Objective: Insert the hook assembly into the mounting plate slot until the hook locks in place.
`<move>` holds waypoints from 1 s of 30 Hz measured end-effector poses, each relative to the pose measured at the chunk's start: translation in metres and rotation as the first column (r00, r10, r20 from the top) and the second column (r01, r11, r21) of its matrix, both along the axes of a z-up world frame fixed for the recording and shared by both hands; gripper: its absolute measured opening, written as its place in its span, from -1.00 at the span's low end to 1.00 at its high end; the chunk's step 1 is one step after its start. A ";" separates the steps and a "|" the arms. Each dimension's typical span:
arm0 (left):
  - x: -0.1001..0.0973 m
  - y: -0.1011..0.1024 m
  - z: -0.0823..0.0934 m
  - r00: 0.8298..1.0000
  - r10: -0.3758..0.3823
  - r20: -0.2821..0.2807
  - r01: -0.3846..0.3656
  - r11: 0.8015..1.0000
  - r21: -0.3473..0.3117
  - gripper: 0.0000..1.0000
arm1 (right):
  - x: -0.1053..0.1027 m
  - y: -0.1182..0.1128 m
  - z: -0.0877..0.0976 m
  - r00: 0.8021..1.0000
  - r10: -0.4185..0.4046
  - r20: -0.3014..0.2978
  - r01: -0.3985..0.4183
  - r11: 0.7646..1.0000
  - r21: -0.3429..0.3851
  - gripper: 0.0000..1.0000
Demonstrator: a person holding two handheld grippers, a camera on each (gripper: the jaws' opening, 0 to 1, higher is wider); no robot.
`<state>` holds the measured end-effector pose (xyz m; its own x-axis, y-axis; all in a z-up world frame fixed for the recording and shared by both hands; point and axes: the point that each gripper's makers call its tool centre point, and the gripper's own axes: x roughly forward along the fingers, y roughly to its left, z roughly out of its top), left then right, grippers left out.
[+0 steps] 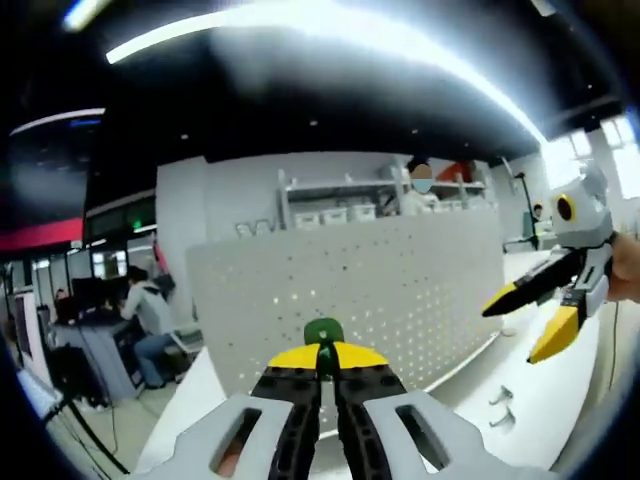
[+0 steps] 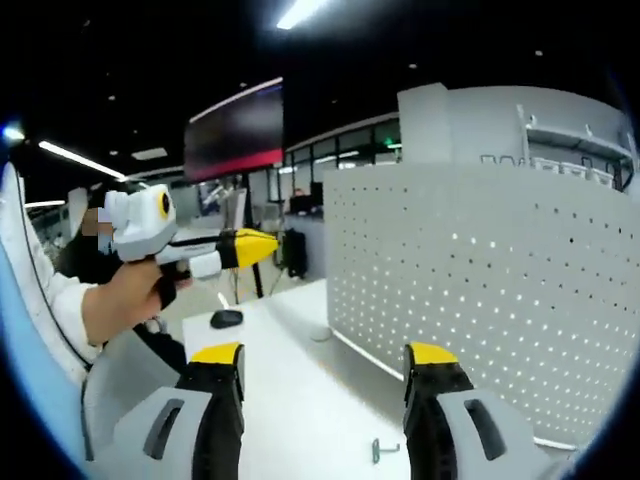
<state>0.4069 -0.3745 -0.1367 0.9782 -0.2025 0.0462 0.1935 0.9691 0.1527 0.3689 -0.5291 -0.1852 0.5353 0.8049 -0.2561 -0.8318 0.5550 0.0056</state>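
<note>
In the left gripper view my left gripper (image 1: 321, 358) is shut on a small green hook piece (image 1: 323, 333), whose top pokes out above the yellow tips. It is held in front of the white perforated mounting plate (image 1: 400, 285), which stands upright on the table. My right gripper (image 1: 530, 318) comes in from the right, open and holding nothing. In the right gripper view my right gripper (image 2: 324, 355) stands open over the white table (image 2: 290, 380), with the mounting plate (image 2: 500, 290) to its right. A hand holds the left gripper (image 2: 250, 245) at the left.
Two small metal hooks (image 1: 503, 398) lie on the table by the plate's right end, and one hook (image 2: 378, 450) lies near my right jaws. A black mouse-like object (image 2: 227, 318) sits at the table's far end. A person (image 1: 142, 305) sits at a desk behind.
</note>
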 end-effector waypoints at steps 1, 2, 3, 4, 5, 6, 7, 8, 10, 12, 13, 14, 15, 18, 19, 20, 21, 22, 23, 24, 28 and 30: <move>0.003 0.003 0.003 1.000 0.009 0.009 -0.009 1.000 0.003 -0.93 | 0.000 -0.001 0.001 1.000 -0.002 0.004 0.002 1.000 -0.003 0.35; 0.006 0.006 0.006 1.000 0.018 0.017 -0.018 1.000 0.007 -0.93 | 0.000 -0.002 0.002 1.000 -0.006 0.013 0.006 1.000 -0.005 0.36; 0.010 0.009 0.010 0.999 0.027 0.024 -0.027 1.000 0.005 -0.93 | 0.000 -0.002 0.003 1.000 -0.009 0.018 0.009 1.000 -0.006 0.38; 0.012 0.011 0.013 0.999 0.033 0.030 -0.033 0.999 0.004 -0.93 | 0.000 -0.003 0.004 1.000 -0.011 0.021 0.011 1.000 -0.007 0.39; 0.016 0.015 0.017 0.998 0.045 0.039 -0.045 0.999 0.002 -0.93 | 0.000 -0.004 0.005 1.000 -0.011 0.022 0.011 1.000 -0.008 0.40; 0.019 0.017 0.020 0.998 0.050 0.045 -0.050 0.999 0.001 -0.93 | 0.000 -0.005 0.005 1.000 -0.011 0.021 0.011 1.000 -0.005 0.40; 0.022 0.020 0.023 0.997 0.056 0.050 -0.056 0.998 -0.002 -0.93 | 0.000 -0.005 0.006 1.000 -0.012 0.022 0.012 1.000 -0.001 0.40; 0.026 0.023 0.027 0.996 0.066 0.060 -0.066 0.998 -0.002 -0.93 | 0.000 -0.006 0.007 1.000 -0.015 0.023 0.015 1.000 0.001 0.40; 0.034 0.029 0.032 0.994 0.082 0.070 -0.082 0.997 -0.004 -0.93 | 0.001 -0.008 0.007 0.999 -0.022 0.024 0.022 1.000 -0.001 0.41; 0.040 0.033 0.035 0.993 0.093 0.074 -0.092 0.996 -0.010 -0.93 | 0.001 -0.010 0.008 0.999 -0.027 0.026 0.027 1.000 0.004 0.41; 0.043 0.035 0.037 0.992 0.099 0.078 -0.098 0.995 -0.010 -0.93 | 0.001 -0.011 0.008 0.999 -0.030 0.024 0.030 1.000 0.005 0.41; 0.048 0.038 0.040 0.991 0.108 0.085 -0.107 0.994 -0.012 -0.93 | 0.002 -0.012 0.008 0.999 -0.033 0.025 0.033 0.999 0.005 0.41; 0.052 0.040 0.041 0.990 0.113 0.088 -0.112 0.994 -0.016 -0.93 | 0.002 -0.014 0.008 0.999 -0.038 0.026 0.038 0.999 0.007 0.41; 0.065 0.045 0.044 0.987 0.131 0.095 -0.129 0.991 -0.024 -0.93 | 0.004 -0.017 0.006 0.999 -0.049 0.019 0.049 0.999 0.011 0.41; 0.068 0.046 0.044 0.987 0.133 0.095 -0.130 0.991 -0.030 -0.93 | 0.004 -0.018 0.005 0.998 -0.052 0.016 0.052 0.999 0.010 0.41; 0.071 0.047 0.044 0.986 0.136 0.096 -0.133 0.991 -0.030 -0.93 | 0.005 -0.019 0.004 0.998 -0.055 0.014 0.055 0.998 0.009 0.41; 0.075 0.048 0.045 0.985 0.141 0.102 -0.139 0.990 -0.029 -0.93 | 0.005 -0.020 0.003 0.998 -0.058 0.011 0.058 0.998 0.008 0.41; 0.078 0.048 0.046 0.984 0.143 0.106 -0.141 0.990 -0.031 -0.93 | 0.005 -0.021 0.003 0.998 -0.060 0.009 0.060 0.998 0.009 0.41; 0.082 0.049 0.046 0.983 0.147 0.110 -0.145 0.989 -0.029 -0.93 | 0.006 -0.022 0.002 0.998 -0.063 0.006 0.063 0.998 0.012 0.41; 0.085 0.050 0.046 0.982 0.151 0.112 -0.149 0.988 -0.026 -0.93 | 0.006 -0.023 0.002 0.998 -0.065 0.004 0.065 0.998 0.014 0.41; 0.098 0.053 0.045 0.979 0.165 0.122 -0.163 0.986 -0.025 -0.93 | 0.009 -0.027 0.000 0.997 -0.079 -0.003 0.079 0.997 0.013 0.41; 0.103 0.054 0.046 0.976 0.170 0.136 -0.171 0.985 -0.001 -0.93 | 0.010 -0.029 0.001 0.996 -0.084 -0.004 0.084 0.996 0.016 0.41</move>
<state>0.5104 -0.3204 -0.0907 0.9832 -0.0347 0.1790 0.0026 0.9843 0.1764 0.3785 -0.5581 -0.1847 0.6005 0.7609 -0.2456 -0.7821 0.6229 0.0178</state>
